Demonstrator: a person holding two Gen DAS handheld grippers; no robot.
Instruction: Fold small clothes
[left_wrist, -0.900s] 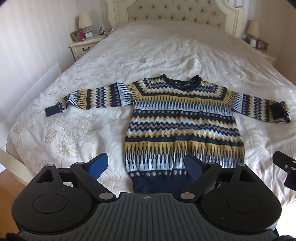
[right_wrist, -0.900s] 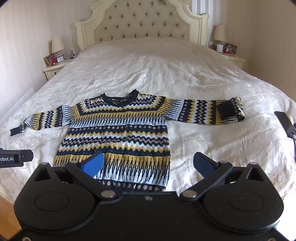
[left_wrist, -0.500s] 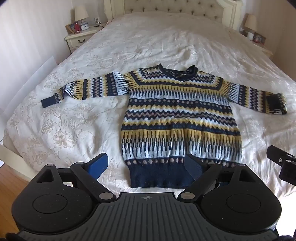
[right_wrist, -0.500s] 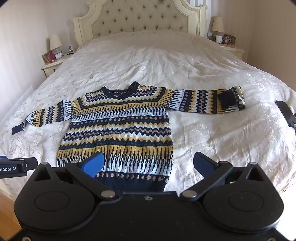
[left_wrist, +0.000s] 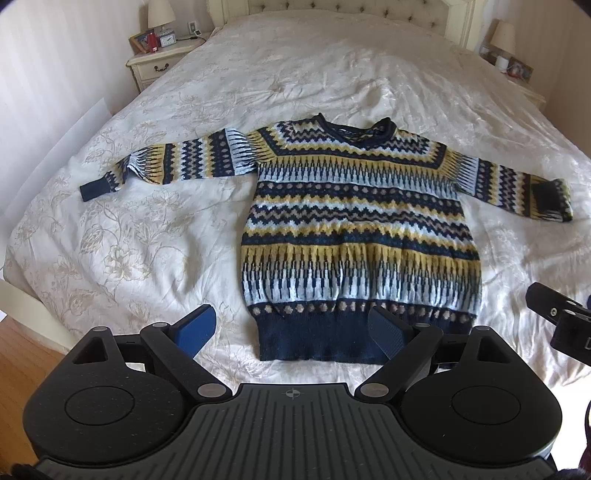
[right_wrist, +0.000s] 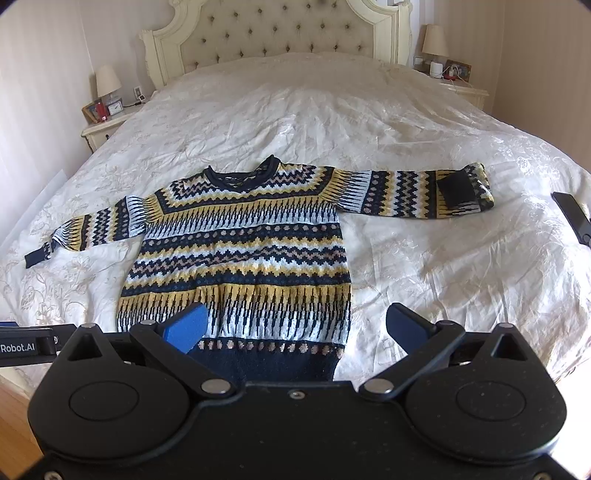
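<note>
Now hovering above patterned sweater (left_wrist: 360, 236) spread flat on bedspread (left_wrist: 147, 236): left gripper (left_wrist: 293, 326) and right gripper (right_wrist: 295, 325), both released, empty.

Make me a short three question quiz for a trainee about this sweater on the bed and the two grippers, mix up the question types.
1. True or false: the patterned sweater lies flat on the bed with both sleeves spread out to the sides.
2. Which cuff is folded back onto its sleeve? A) the one on the picture's left B) the one on the picture's right C) neither
3. Fill in: the left gripper and the right gripper are both ____ and hold nothing.

Key: 1 true; 2 B; 3 open
</note>
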